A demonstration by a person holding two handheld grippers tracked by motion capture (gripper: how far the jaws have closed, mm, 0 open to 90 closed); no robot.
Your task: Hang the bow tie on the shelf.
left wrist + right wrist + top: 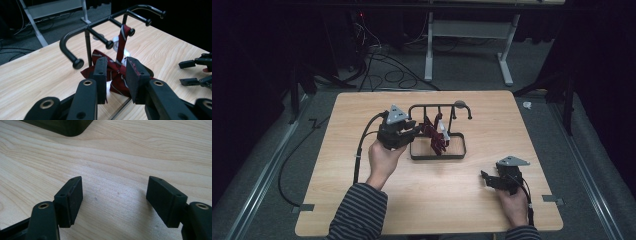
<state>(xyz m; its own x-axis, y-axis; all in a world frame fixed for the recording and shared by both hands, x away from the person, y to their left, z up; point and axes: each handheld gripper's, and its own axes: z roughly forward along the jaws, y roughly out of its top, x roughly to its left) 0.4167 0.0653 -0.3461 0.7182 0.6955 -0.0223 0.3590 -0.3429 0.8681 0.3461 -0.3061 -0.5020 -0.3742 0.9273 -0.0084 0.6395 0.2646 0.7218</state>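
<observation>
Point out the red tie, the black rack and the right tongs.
red tie (121, 41), left gripper view, on the strip hanging from a peg.
black rack (438, 106), high view, on the top bar.
right tongs (114, 201), right gripper view, midway between the tips.

left gripper (412, 131): we hold it in our left hand (384, 157), its tip pointing at the rack just ahead of it; we cannot tell from above how wide it stands.
rack (439, 106): black metal stand with pegs on a top bar and a rectangular base, right in front of our left gripper, well apart from our right one.
tie (435, 136): dark red with pale stripes, draped from the rack into its base, just beyond the left gripper's tip.
right gripper (485, 179): held low in our right hand (513, 202), pointing left, its tips apart, nothing between them.
bench (362, 197): pale wood, carrying the rack.
</observation>
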